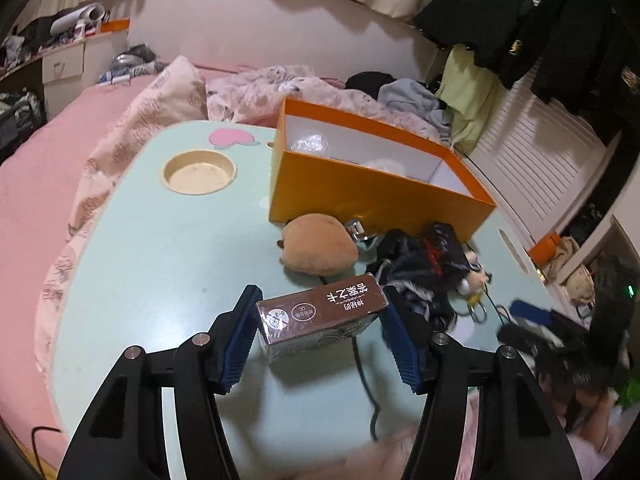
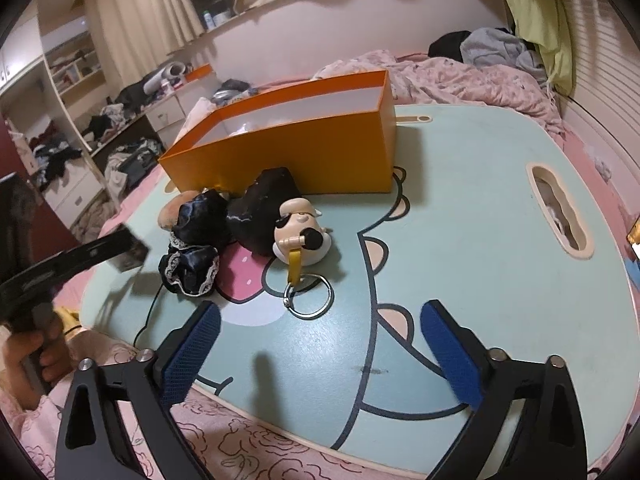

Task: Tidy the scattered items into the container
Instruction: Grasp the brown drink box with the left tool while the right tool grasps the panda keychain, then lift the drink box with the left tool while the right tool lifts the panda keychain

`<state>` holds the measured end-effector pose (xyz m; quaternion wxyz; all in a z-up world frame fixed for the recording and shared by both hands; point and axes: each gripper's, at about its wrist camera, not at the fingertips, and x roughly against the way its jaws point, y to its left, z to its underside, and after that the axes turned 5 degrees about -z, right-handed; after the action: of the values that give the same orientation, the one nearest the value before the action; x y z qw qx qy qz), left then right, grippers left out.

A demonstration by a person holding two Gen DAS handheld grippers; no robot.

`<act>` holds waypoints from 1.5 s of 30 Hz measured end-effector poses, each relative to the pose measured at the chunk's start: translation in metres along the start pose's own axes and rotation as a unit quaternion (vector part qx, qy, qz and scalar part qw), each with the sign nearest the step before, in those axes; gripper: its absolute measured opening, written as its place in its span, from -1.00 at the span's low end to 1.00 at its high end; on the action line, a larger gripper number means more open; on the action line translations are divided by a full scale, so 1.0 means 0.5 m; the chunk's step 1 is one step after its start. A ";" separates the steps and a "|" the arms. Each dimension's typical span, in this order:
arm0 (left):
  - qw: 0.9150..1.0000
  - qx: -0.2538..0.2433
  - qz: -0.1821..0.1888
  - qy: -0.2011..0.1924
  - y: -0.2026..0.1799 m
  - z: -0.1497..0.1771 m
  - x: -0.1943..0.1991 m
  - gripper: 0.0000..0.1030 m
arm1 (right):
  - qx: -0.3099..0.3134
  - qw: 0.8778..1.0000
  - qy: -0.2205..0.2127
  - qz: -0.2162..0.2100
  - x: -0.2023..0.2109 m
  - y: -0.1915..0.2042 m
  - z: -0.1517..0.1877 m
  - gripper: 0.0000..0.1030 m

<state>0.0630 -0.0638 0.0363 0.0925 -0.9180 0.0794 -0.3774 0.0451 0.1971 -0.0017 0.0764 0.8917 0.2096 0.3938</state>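
Mint-green laminate tabletop (image 1: 160, 248), smooth, rounded corners, cartoon print, sits over a pink bed (image 1: 36, 184) with a rumpled floral quilt (image 1: 264, 88). Left wrist view, from the left: round beige cup recess (image 1: 199, 172) sunk in the tabletop, then an open orange cardboard box (image 1: 360, 196), rectangular, white inside, near the far edge. Just in front of the box lie a tan fuzzy plush (image 1: 318, 246), rounded and soft, a small shiny metal piece (image 1: 358, 232) beside it, and a dark heap of black satin cloth (image 1: 416, 268) with lace trim. Left tongs (image 1: 320, 328), blue ribbed pads on black arms, pinch a small brown carton (image 1: 320, 320), glossy, boxy, with white printed text; it is held above the tabletop, short of the box. A thin black cable (image 1: 366, 384) trails under it.

Right wrist view, from the left: the left tool is blurred at the frame edge, gripped by a hand (image 2: 36, 360). Satin cloth (image 2: 196, 248) and a black crinkled lump (image 2: 268, 208) lie touching, close to the box wall (image 2: 304, 152). A cream vinyl figurine keychain (image 2: 302, 236), rounded head, yellow strap, metal split ring (image 2: 310, 294), lies to their right. Oval handle slot (image 2: 560, 216) is cut near the tabletop's right edge. Right tongs (image 2: 320, 344) are spread wide, nothing between the pads, hovering over the near edge.
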 end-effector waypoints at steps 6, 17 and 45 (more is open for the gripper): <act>1.000 0.000 0.004 0.006 0.005 0.011 0.002 0.18 | 0.060 0.997 0.020 0.036 -0.036 0.039 -0.046 0.37; 1.000 -0.009 0.005 0.008 -0.010 0.020 -0.002 0.18 | 0.094 0.994 0.028 0.053 -0.089 0.054 -0.048 -0.30; 0.999 -0.022 0.007 0.022 -0.023 0.027 -0.014 0.18 | 0.114 0.991 -0.044 0.053 -0.018 0.089 -0.012 -0.30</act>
<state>0.0686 -0.0497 0.0247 0.0728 -0.9109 0.0961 -0.3946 0.0495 0.1529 0.0097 -0.0377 0.9210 0.2023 0.3308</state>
